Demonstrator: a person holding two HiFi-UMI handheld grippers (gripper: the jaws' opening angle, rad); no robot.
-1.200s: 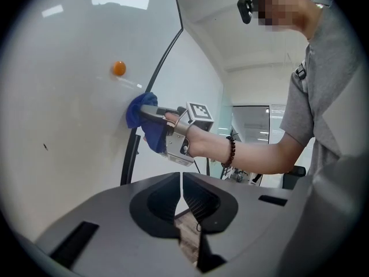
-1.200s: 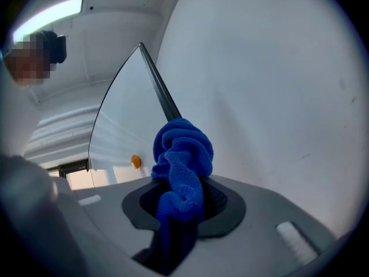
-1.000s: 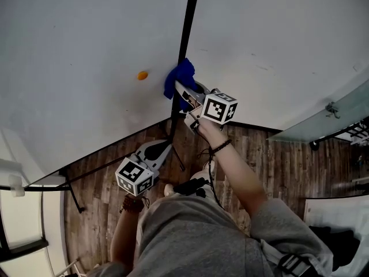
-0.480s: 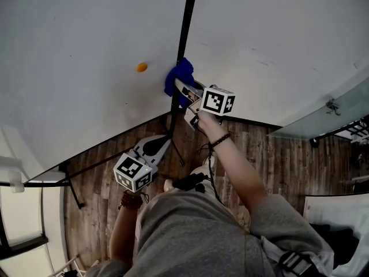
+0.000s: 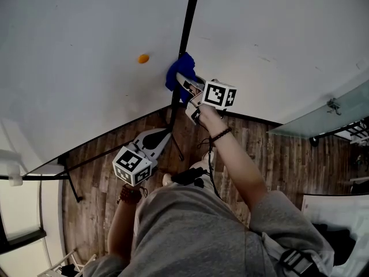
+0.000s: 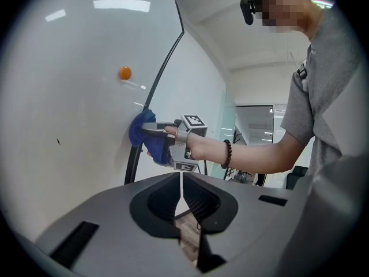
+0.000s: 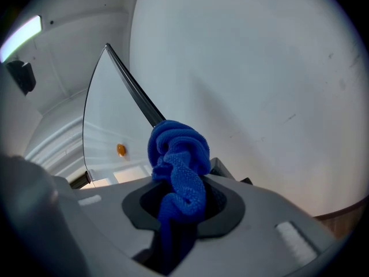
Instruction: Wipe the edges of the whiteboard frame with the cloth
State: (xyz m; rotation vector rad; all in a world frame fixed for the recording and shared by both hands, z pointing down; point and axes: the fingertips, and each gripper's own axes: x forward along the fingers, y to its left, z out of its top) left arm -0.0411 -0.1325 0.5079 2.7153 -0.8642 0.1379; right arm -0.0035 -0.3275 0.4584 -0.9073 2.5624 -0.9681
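my right hand-held gripper [image 5: 185,85] is clamped tight on the blue cloth [image 5: 179,73], which bunches out past the jaws and sits against the black frame [image 5: 187,16], low on the upright strip between the white panels of the board [image 5: 81,33]. my left hand-held gripper [image 5: 163,141] hangs low over the floor [image 5: 271,160], well apart from the board, jaws pressed together with nothing between them. the worry, as i judge it: the frame is narrow and the wad is lumpy, so a small drift sideways would put the cloth on the board face instead of the edge. if i lean in too hard, the jaw tips could meet the frame ahead of the cloth and scrape it. drag along the strip could also tug the cloth loose, since much of it bulges outside the grip. straying left might bump the orange dot [image 5: 143,58] near the frame. count: one cloth, one frame strip in view, two white panels, one orange dot, two hand-held grippers.
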